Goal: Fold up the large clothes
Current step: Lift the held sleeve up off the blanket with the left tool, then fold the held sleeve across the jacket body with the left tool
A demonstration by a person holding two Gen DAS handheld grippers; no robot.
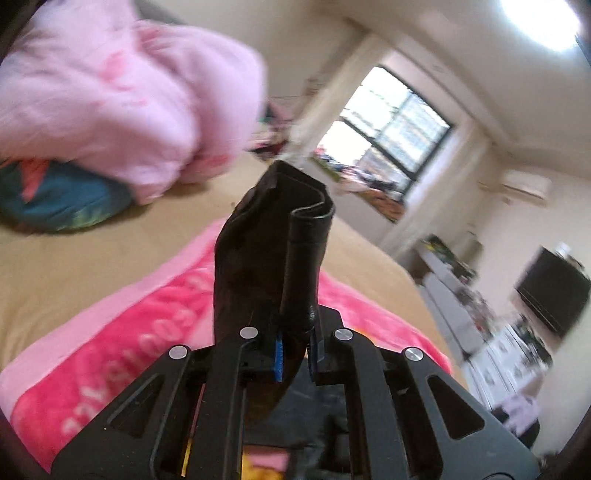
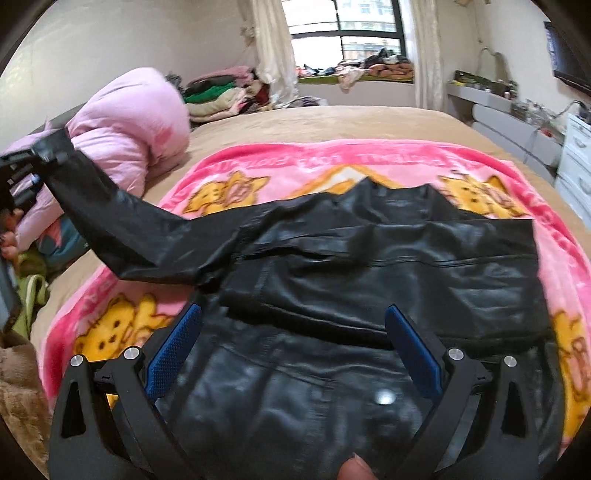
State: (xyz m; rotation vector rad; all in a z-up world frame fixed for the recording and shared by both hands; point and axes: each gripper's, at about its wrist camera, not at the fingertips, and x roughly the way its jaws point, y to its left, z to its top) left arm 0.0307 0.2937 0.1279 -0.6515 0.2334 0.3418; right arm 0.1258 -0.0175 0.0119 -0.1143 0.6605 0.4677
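Left gripper [image 1: 295, 350] — clamped on jacket sleeve [image 1: 275, 236]; right gripper [image 2: 293, 354] agape.

Glossy black leather-look jacket [image 2: 369, 266], fuzzy pink fleece blanket [image 2: 303, 158], textured blue rubbery pads [image 2: 171, 354], matt blk plastic fingers [image 2: 122, 402]

Home bedroom, bed [image 2: 332, 122], duvet [image 2: 129, 122], window [image 2: 343, 26]

Black leather jacket [image 2: 369, 266]: near hem cut off by the right wrist picture's lower edge; sleeve cuff [image 1: 291, 206] end pinched and hidden inside the left gripper [image 1: 295, 350].
Pink blanket [image 2: 295, 155]: middle covered by the jacket; border lettering too smeared to read.
Pink duvet [image 1: 110, 103]: motion-blurred, upper left part cropped.
Windowsill clutter [image 2: 369, 66]: far, items indistinguishable.
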